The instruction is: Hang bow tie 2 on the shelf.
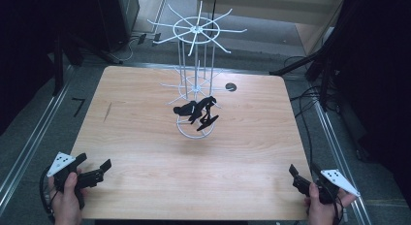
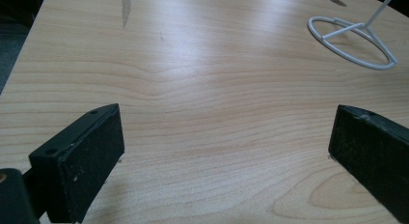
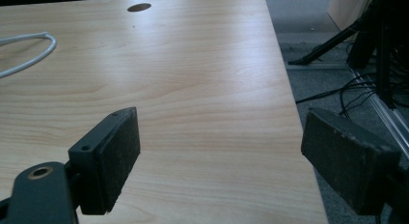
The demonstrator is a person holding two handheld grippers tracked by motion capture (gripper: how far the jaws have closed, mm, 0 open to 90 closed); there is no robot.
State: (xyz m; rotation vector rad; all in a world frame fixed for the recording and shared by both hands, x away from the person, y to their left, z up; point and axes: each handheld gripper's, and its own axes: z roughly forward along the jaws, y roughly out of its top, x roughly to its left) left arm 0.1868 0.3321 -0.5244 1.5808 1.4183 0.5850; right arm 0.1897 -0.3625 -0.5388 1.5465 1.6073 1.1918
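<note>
A pale wooden bench (image 1: 145, 137) is carrying a white wire rack (image 1: 195, 79), its ring base sitting near the middle.

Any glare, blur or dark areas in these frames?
High view: dim, surroundings nearly black, black items on the white rack hard to make out. Left gripper view: soft glare on the table. Right gripper view: milder sheen on the wood, near pads slightly soft.

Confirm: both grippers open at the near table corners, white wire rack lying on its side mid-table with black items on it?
Not quite. The white wire rack stands upright on its ring base, per the high view. Left gripper and right gripper are open at the near corners; black items hang on the rack.
</note>
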